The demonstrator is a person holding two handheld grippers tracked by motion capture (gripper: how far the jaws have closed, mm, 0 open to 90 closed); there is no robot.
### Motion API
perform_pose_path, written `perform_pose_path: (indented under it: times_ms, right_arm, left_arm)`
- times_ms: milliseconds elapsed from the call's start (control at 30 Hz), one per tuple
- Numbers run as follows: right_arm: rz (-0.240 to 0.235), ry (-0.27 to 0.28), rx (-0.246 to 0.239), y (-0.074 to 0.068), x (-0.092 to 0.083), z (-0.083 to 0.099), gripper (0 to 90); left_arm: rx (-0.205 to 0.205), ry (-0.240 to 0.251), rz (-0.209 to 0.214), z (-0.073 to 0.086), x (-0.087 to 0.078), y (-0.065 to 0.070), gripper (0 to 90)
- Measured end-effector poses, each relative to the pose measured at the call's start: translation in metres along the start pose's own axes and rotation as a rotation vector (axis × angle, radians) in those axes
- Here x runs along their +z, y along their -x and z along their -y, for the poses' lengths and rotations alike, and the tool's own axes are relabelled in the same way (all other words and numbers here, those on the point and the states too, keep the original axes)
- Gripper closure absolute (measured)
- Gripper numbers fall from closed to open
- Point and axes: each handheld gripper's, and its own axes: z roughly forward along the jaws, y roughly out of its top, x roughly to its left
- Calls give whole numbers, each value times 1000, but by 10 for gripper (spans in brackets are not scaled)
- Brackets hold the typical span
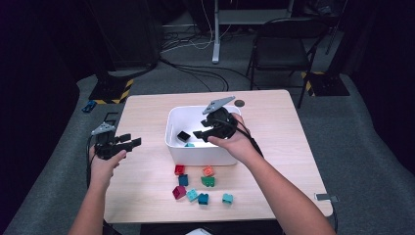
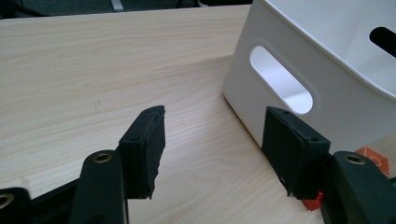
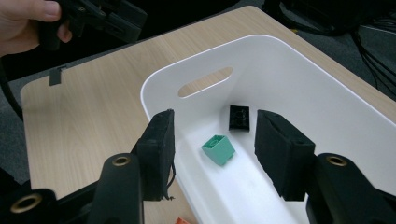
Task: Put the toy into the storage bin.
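A white bin stands mid-table. Inside it lie a black brick and a teal brick. My right gripper hovers over the bin's inside, open, with nothing held. In the right gripper view its jaws frame the teal brick and black brick on the bin floor below. My left gripper is open left of the bin, above bare table. In the left gripper view its open jaws point at the bin's handle-slot wall.
Several loose bricks lie in front of the bin: red, orange, green, blue, magenta and teal ones. A dark disc sits behind the bin. A chair stands beyond the table.
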Motion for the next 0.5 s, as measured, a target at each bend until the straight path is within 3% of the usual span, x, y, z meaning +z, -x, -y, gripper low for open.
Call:
perform_pose_path:
  times_ms: [300,500]
  right_arm:
    - [-35,48,0,-16,-12,24,468]
    - [-27,47,-21,-24,-11,41,475]
  left_arm:
    - [2,-8,-1,0,1,1,394]
    - [5,-10,0,0,1,2,393]
